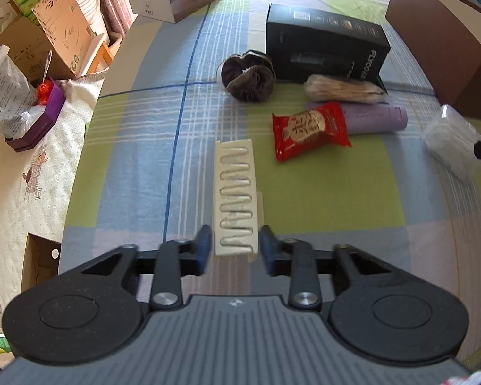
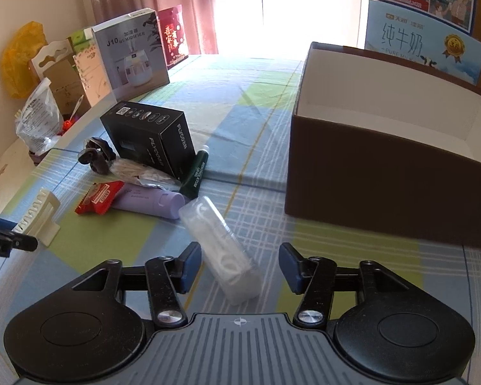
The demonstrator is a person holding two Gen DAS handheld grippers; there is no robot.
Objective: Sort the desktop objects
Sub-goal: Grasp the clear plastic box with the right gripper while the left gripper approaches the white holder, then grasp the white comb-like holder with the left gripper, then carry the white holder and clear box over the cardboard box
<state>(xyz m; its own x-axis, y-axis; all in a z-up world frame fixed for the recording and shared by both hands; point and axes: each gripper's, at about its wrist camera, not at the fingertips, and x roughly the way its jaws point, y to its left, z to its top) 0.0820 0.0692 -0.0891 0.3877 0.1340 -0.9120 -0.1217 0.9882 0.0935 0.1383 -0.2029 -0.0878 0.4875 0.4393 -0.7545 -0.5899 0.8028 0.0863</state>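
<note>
Reaching: both grippers sit low over the plaid cloth (image 1: 138, 147), each lined up on its own object, with neither object clamped yet.
Left gripper (image 1: 234, 247): fingers apart, straddling the near end of the cream plastic rack (image 1: 234, 192); the blue pads (image 1: 204, 247) sit just beside its long edges, and I cannot tell whether they touch.
Right gripper (image 2: 239, 268): fingers wide apart around the clear plastic case (image 2: 221, 250), which lies tilted across the gap, nearer the left pad.
Destination: the open brown box (image 2: 384, 173) stands to the right, apparently empty, likely the sorting bin.
Other objects: red snack packet (image 1: 309, 130), lilac tube (image 1: 376, 118), brown hair scrunchie (image 1: 248, 78), black Flyco carton (image 1: 327, 51), dark green tube (image 2: 196, 176), all clustered beyond the rack.
Doing it well, left: push slightly further along the rack before closing, so the pads bear on its side walls, not just the end corner.
Doing it well, right: turn the wrist to square the pads with the case's long sides; the smooth plastic probably slips if pinched diagonally.
Risk: lifting the rack by one end may let it droop.
</note>
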